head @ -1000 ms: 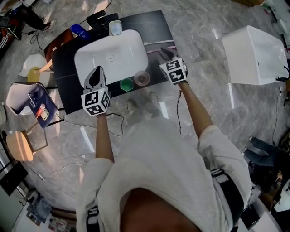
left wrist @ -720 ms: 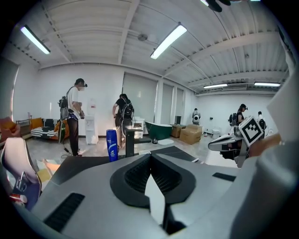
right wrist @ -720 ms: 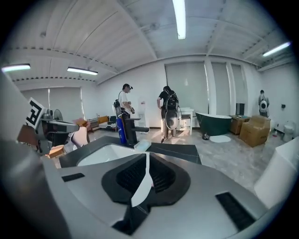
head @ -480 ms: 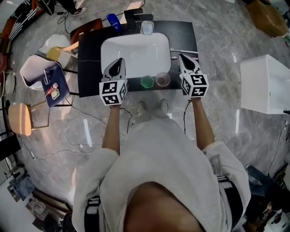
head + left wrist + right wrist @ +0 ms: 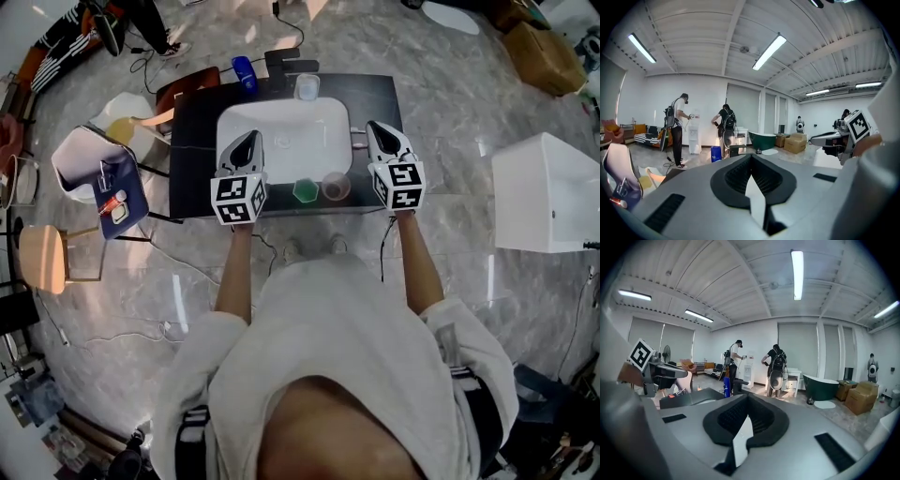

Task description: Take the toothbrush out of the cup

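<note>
Pinkish cup (image 5: 336, 186) at the near edge of the counter (image 5: 192, 169), any toothbrush inside too small to discern; hovering the left gripper (image 5: 246, 142) and right gripper (image 5: 379, 133) either side, both pinched closed on nothing; likely needing the right opening, descending vertically and lifting straight.

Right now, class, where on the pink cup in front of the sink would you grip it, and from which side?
Probably its wall near the rim, coming from above and from the right. The cup stands upright, mouth up, near the table's front edge. A green item crowds its left, and the right hand-held gripper is nearest.
</note>
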